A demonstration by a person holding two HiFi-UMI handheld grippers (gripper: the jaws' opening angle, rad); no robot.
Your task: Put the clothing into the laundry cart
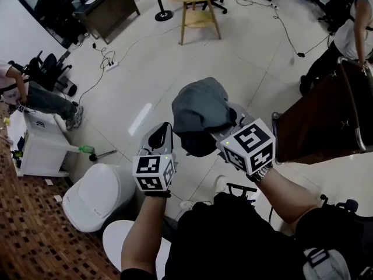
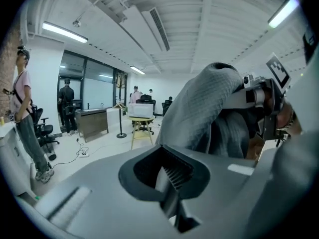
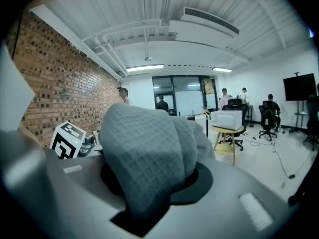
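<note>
A grey waffle-knit garment (image 1: pixel 201 107) is bunched up and held in the air in front of me. My right gripper (image 1: pixel 232 121) is shut on it, and in the right gripper view the cloth (image 3: pixel 149 148) bulges out between the jaws and fills the gap of that gripper (image 3: pixel 149 195). My left gripper (image 1: pixel 161 137) is raised just left of the garment, shut, with nothing between its ribbed pads (image 2: pixel 172 176); its view shows the garment (image 2: pixel 199 108) to the right. The dark brown laundry cart (image 1: pixel 320 124) with a chrome frame stands to my right.
A wooden stool (image 1: pixel 198 13) carrying a white box stands ahead. A white round bin (image 1: pixel 96 194) and a white cabinet (image 1: pixel 41 147) are at my lower left. One person (image 1: pixel 41 98) sits at the left, another (image 1: pixel 349 34) stands by the cart. Cables trail across the floor.
</note>
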